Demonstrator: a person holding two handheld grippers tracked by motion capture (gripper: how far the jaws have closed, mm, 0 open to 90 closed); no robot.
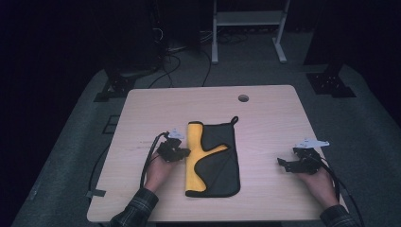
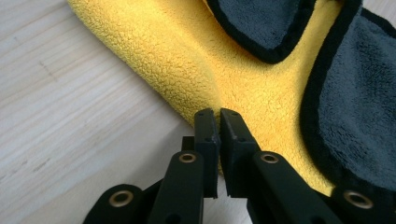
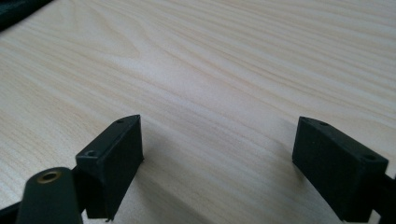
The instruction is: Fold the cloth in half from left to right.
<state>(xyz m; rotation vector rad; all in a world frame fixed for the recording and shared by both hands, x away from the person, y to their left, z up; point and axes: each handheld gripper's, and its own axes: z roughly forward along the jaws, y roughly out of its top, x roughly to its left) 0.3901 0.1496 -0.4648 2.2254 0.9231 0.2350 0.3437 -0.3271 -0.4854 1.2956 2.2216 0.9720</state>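
A towel (image 1: 215, 163), dark grey with black trim and a yellow underside, lies folded lengthwise in the middle of the wooden table (image 1: 269, 123). My left gripper (image 1: 185, 152) is at the towel's left edge. In the left gripper view the left gripper (image 2: 217, 113) has its jaws nearly together, their tips pinching the rolled yellow edge of the towel (image 2: 177, 60). My right gripper (image 1: 282, 164) rests at the table's right side, well away from the towel. In the right gripper view the right gripper (image 3: 219, 126) stands wide open over bare wood, with nothing between its fingers.
A small round hole (image 1: 243, 98) sits in the tabletop near the far edge. The towel's hanging loop (image 1: 234, 120) points toward the far side. Beyond the table are cables and a white stand frame (image 1: 248, 28) on the dark floor.
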